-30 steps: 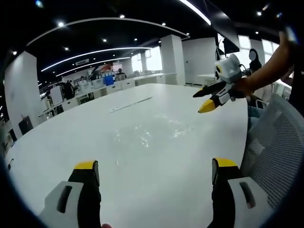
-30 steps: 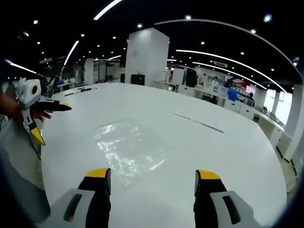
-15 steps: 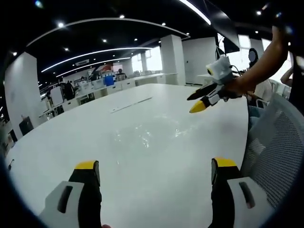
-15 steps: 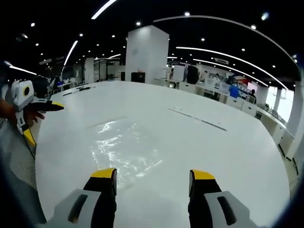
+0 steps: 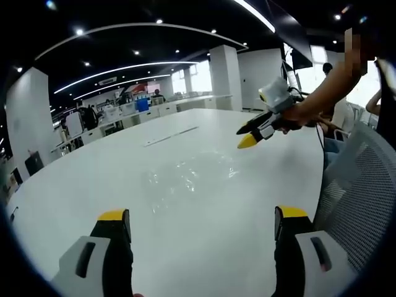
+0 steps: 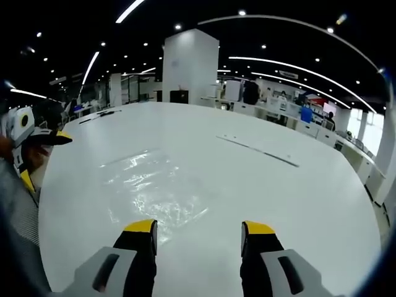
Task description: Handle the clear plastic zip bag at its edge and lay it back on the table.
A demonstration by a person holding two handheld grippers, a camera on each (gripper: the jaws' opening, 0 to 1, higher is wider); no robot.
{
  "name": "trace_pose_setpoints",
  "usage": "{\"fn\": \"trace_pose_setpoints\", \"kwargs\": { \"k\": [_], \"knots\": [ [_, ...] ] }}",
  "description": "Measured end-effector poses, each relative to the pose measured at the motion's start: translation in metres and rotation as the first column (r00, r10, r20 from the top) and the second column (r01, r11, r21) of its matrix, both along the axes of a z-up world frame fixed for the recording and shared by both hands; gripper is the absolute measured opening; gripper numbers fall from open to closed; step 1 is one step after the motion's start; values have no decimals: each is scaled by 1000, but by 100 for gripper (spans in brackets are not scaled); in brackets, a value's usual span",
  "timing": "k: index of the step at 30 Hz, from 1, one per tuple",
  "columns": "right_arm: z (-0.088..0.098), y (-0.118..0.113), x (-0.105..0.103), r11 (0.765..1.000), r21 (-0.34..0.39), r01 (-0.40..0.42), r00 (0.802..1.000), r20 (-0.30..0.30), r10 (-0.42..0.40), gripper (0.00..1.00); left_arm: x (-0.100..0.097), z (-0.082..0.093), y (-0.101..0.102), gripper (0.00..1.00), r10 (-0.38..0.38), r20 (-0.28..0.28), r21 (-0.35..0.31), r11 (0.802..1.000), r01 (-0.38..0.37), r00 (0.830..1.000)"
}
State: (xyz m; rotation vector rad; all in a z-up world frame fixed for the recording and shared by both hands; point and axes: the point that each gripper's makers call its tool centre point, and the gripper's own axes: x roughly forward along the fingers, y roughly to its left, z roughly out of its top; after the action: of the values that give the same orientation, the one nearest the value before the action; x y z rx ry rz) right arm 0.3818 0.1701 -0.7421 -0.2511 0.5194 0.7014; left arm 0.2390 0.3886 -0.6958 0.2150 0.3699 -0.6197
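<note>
A clear plastic zip bag (image 6: pixel 154 189) lies flat on the white table (image 6: pixel 297 198). Both grippers, right gripper (image 6: pixel 198 230) and left gripper (image 5: pixel 201 223), hover with jaws apart; the thin edge risks slipping from a pinch.

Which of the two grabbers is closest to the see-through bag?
The right gripper. Its open jaws sit right at the near edge of the plastic bag, while the left gripper has bare white table between it and the bag.

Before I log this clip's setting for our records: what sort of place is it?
Likely a large open-plan office: a big white table with a clear zip bag lying on it, rows of desks behind, long curved ceiling light strips, and a mesh chair.
</note>
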Motion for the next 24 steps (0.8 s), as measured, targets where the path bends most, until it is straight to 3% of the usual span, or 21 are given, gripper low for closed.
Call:
{"fn": "trace_pose_setpoints", "kwargs": {
  "k": [24],
  "knots": [
    [-16, 12, 38, 999, -31, -18, 999, -41, 17, 45, -1, -3, 0, 92, -3, -12, 5, 1000, 3, 1000]
  ]
}}
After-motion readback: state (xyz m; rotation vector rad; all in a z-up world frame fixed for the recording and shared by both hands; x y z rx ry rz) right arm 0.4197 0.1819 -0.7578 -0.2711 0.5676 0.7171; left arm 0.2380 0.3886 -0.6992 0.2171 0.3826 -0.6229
